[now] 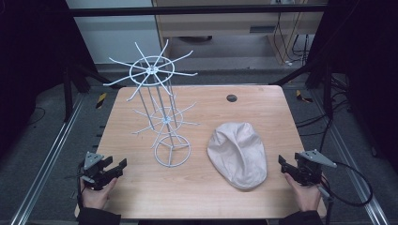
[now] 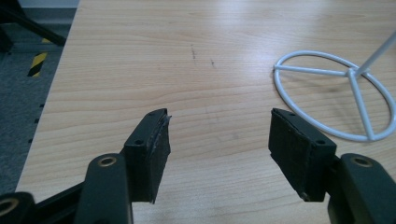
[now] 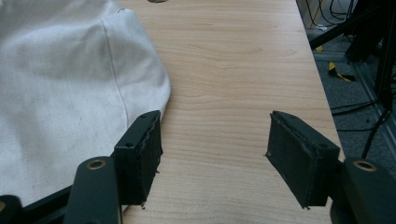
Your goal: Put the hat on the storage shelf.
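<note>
Both claws mine, jaws spread, nothing between: right gripper (image 1: pixel 284 164) just beside cap, left gripper (image 1: pixel 117 167) near rack base. Wooden table (image 1: pixel 197 187) bare between. White wire hat rack (image 1: pixel 162 112) upright, centre-left: light, stiff, tippy I judge. Beige flat cap (image 1: pixel 237 153) right of rack: soft, light, floppy; pinch near brim edge (image 3: pixel 154 100).

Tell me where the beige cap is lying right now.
In the high view, the beige cap lies flat on the table's right half, between the white wire rack and the right gripper.

Gripper (image 3: pixel 212 140) agape beside cap (image 3: pixel 60 84).
</note>
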Demonstrator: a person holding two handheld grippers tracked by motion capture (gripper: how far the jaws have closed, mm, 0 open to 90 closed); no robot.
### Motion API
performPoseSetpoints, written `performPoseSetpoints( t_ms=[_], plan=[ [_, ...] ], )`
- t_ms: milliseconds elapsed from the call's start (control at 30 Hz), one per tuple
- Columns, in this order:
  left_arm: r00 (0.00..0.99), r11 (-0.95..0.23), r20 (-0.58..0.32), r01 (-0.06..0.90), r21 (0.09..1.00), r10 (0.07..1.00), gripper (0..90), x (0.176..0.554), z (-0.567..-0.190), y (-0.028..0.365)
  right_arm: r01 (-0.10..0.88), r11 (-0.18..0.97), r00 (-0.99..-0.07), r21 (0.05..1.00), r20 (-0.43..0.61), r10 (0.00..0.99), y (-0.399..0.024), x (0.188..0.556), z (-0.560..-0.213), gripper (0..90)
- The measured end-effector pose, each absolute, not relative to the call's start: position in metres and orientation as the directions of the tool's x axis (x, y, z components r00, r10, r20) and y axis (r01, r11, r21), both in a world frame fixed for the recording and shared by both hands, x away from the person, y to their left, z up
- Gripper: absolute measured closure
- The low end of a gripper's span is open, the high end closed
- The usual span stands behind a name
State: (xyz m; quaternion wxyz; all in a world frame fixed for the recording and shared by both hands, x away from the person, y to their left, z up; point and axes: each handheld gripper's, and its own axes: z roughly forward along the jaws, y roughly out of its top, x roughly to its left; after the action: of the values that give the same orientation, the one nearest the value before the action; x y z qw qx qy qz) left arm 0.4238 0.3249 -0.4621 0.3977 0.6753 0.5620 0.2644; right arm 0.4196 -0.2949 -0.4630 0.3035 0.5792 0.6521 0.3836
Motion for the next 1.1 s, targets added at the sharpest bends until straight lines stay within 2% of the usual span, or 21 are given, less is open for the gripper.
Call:
performPoseSetpoints(
  t_ms=[333, 633, 867, 1100],
  plan=[
    [0.228, -0.052, -0.091, 0.551, 0.833, 0.969, 40.6, 0.424, -0.463, 0.321, 0.509, 0.056, -0.182, 0.859, 0.044, 0.982, -0.286, 0.412, -0.437, 37.0],
    [0.233, -0.068, -0.074, 0.549, 0.833, 0.970, 38.3, 0.424, -0.463, 0.319, 0.483, 0.096, -0.253, 0.870, 0.034, 0.967, -0.274, 0.407, -0.414, 44.1],
    [0.234, -0.072, -0.073, 0.556, 0.828, 0.969, 37.2, 0.425, -0.464, 0.318, 0.494, 0.105, -0.246, 0.863, 0.023, 0.969, -0.265, 0.405, -0.404, 42.3],
    [0.230, -0.081, -0.062, 0.563, 0.822, 0.971, 36.5, 0.427, -0.466, 0.317, 0.494, 0.122, -0.283, 0.861, 0.026, 0.959, -0.253, 0.403, -0.393, 41.4]
  ],
)
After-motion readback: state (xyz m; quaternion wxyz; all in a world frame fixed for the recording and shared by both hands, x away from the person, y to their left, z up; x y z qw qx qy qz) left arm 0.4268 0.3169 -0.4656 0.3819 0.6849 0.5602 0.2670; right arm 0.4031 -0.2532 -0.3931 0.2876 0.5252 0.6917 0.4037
